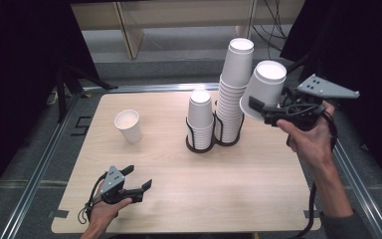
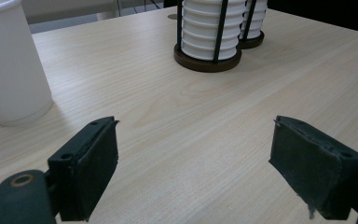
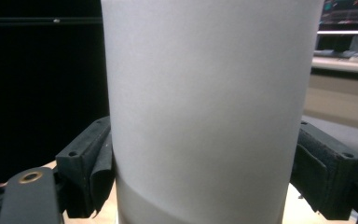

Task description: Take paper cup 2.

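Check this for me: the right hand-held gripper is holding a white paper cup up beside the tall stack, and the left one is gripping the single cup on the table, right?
Not quite. The left hand-held gripper grips nothing: the left gripper view shows bare table between its jaws, with the single cup standing apart. The rest holds.

Got a white paper cup (image 3: 205,112) squeezed between my two black jaws here, one pad pressed on its left side and the other on its right. The cup stands upright and blocks most of what's ahead. Dark background off to the left, and a pale ledge (image 3: 340,95) far off on the right.
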`<move>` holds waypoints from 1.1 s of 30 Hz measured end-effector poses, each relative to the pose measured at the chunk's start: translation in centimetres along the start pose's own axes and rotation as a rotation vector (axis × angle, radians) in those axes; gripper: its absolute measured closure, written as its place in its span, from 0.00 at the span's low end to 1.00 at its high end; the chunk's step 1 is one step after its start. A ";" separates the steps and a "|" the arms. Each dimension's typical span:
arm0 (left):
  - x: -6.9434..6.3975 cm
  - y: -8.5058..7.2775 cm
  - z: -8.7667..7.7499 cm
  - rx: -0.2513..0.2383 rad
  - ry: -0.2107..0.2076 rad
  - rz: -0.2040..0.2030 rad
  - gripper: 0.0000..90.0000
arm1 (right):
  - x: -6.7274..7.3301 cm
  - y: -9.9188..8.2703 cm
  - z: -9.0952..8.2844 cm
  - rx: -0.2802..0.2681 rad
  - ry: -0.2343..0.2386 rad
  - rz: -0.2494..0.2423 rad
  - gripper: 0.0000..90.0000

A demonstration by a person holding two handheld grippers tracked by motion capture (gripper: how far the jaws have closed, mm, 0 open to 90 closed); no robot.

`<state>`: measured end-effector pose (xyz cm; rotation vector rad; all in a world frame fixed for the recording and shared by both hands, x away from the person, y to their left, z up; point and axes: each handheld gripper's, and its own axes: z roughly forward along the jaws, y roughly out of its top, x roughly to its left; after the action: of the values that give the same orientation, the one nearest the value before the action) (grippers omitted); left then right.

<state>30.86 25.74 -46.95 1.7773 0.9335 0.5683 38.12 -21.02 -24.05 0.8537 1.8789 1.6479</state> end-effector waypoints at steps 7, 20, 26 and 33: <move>0.1 -0.1 0.1 -0.015 -0.006 0.002 0.16 | 2.0 -4.2 2.2 0.028 0.062 0.024 0.19; -0.1 0.0 0.5 0.000 0.009 0.031 0.16 | 4.5 -8.1 5.3 0.061 0.150 0.036 0.19; -0.2 0.0 0.5 -0.003 0.004 0.037 0.16 | 5.2 -9.4 6.4 0.075 0.168 0.033 0.19; -0.4 0.0 0.5 -0.002 0.001 0.053 0.16 | 6.1 -11.5 8.1 0.120 0.211 0.056 0.19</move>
<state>31.02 25.16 -47.11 1.8050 0.8880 0.6033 38.26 -11.87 -36.40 0.8141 2.1338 1.7314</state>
